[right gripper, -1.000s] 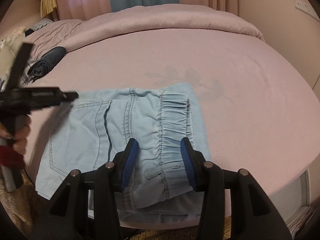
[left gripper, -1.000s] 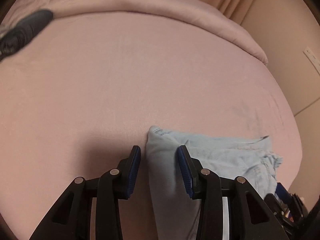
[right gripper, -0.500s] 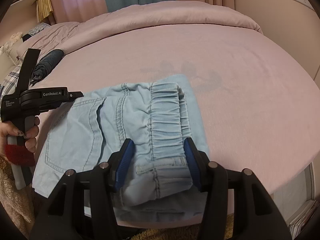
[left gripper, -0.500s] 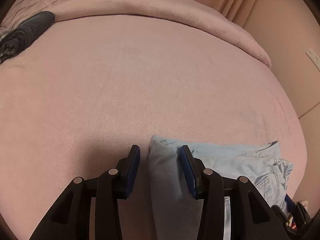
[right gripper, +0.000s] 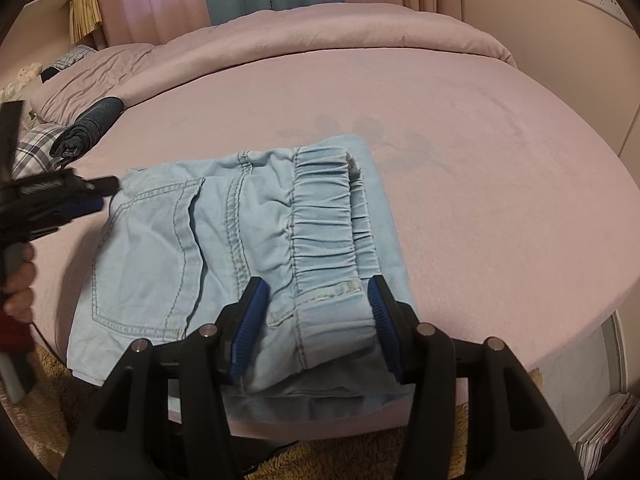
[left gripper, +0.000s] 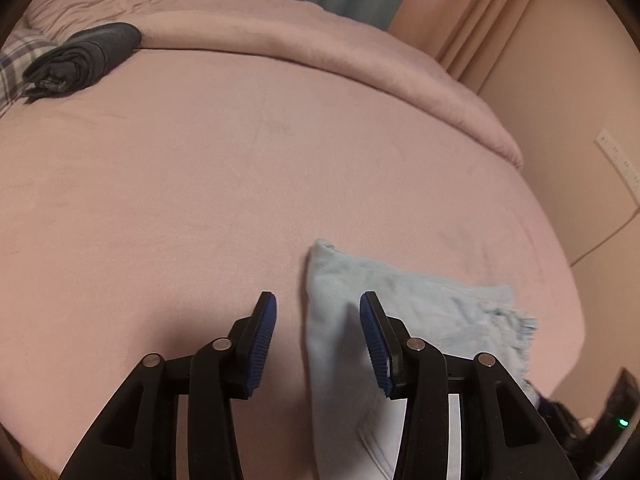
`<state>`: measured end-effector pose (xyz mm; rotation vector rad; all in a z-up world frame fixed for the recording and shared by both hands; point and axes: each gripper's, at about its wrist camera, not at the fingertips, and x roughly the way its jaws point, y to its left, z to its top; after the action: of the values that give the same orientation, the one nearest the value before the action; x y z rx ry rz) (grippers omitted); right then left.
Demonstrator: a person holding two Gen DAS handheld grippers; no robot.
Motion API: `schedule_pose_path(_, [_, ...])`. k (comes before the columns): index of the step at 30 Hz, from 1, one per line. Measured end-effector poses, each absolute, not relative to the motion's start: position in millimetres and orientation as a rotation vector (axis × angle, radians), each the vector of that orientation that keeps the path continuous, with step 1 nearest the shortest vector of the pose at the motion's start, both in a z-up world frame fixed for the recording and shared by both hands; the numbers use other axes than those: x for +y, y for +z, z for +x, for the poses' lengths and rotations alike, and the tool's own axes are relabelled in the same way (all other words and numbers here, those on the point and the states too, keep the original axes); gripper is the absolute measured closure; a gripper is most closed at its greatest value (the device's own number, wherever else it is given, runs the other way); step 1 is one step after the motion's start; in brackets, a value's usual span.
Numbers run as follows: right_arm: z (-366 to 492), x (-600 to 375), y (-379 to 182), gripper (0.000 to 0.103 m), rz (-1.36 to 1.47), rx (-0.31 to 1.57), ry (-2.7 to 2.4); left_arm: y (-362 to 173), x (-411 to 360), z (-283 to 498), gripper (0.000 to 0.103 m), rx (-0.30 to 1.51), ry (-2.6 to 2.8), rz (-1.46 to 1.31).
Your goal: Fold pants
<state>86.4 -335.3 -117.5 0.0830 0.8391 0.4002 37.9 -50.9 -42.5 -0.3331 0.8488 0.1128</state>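
Moved: your left gripper (left gripper: 318, 314) backed off, jaws wide, empty | right gripper (right gripper: 316, 300) wide, straddling waistband | pants (right gripper: 240, 248) folded on bed (right gripper: 480, 160), beneath both | fold looks near done.

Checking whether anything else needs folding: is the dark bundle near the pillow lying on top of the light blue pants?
No, the dark bundle lies apart from the pants, with bare pink sheet between.

Pale blue denim pants (right gripper: 240, 248) with lighter stitching between the right gripper (right gripper: 314, 300) blue-padded black fingers; plain pink bedsheet (right gripper: 480, 184) ahead; dark grey rolled garment (left gripper: 84, 60), grey-white plaid cloth (right gripper: 36, 148) far left
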Motion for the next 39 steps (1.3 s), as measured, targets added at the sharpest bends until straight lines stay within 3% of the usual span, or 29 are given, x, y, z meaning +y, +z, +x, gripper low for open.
schedule_pose_path(10, [84.2, -334.3, -118.7, 0.051, 0.085, 0.840, 0.400, -85.9, -82.4, 4.1, 0.058, 0.952, 0.053, -0.266])
schedule_pose_path(39, [71.5, -343.5, -112.5, 0.050, 0.072, 0.850, 0.420, -90.8, -84.1, -66.8, 0.058, 0.960, 0.043, -0.319])
